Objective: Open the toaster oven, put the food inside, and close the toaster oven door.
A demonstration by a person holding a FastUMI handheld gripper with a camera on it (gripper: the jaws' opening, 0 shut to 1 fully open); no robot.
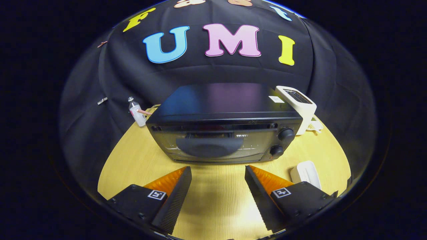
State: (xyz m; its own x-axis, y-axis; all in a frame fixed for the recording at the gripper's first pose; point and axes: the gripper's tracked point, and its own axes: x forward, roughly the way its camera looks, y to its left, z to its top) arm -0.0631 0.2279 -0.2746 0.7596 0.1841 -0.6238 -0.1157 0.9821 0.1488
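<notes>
A black toaster oven [223,124] stands on the yellow wooden table [133,156], just ahead of my fingers, its glass door shut. Two round knobs [286,134] sit one above the other at the right end of its front. Through the glass I make out a dark rounded shape inside, too dim to name. My gripper [218,171] is open, its fingers spread wide a short way in front of the door, with bare table between them. A small white object [306,173] lies on the table beside the right finger.
A white pop-up toaster [298,105] stands behind the oven's right corner. A small clear bottle [136,112] stands by the oven's left rear corner. The black cloth wall closes in behind and to both sides.
</notes>
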